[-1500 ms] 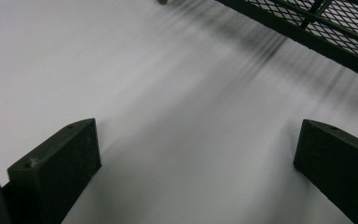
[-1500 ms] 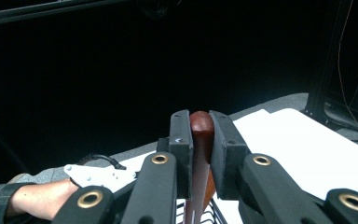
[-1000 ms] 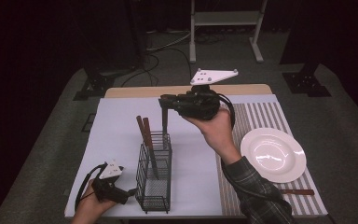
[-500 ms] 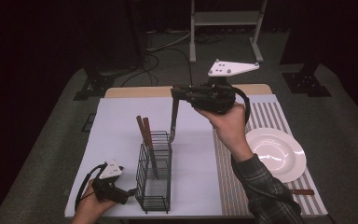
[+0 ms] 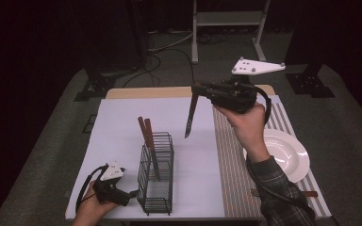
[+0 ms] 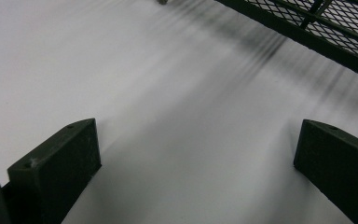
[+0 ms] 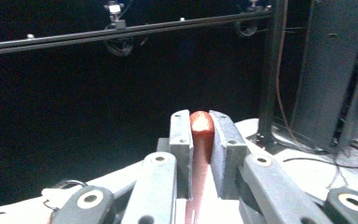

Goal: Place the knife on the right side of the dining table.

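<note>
The knife (image 5: 190, 115) hangs in the air above the middle of the table, blade pointing down and tilted slightly, its tip clear of the white mat (image 5: 122, 122) below. Its reddish-brown handle is clamped in the right gripper (image 5: 199, 90), which the right hand (image 5: 245, 122) holds up level over the far half of the table. In the right gripper view the handle end (image 7: 201, 128) sits squeezed between the two grey pads — both pressed flat against it, no gap either side.

The wire basket (image 5: 156, 172) stands upright toward the near edge of the white mat, well apart from the hanging knife. Two brown-handled utensils (image 5: 146, 134) stand in its far compartment, handles up and leaning toward the far left.

The left gripper (image 5: 134, 193) rests low at the near left corner of the mat, in the left hand (image 5: 92, 209), just beside the basket's near end. In the left gripper view its black jaws stand wide apart with nothing between them — bare white mat (image 6: 177, 116) beneath, the basket's mesh wall (image 6: 326, 28) crossing the upper right.

A striped placemat (image 5: 235, 165) covers the right side of the table. On it lies a white plate (image 5: 287, 157), partly behind the right forearm. A fork (image 5: 283, 193) with a brown handle lies near the mat's near edge, just in front of the plate.
</note>
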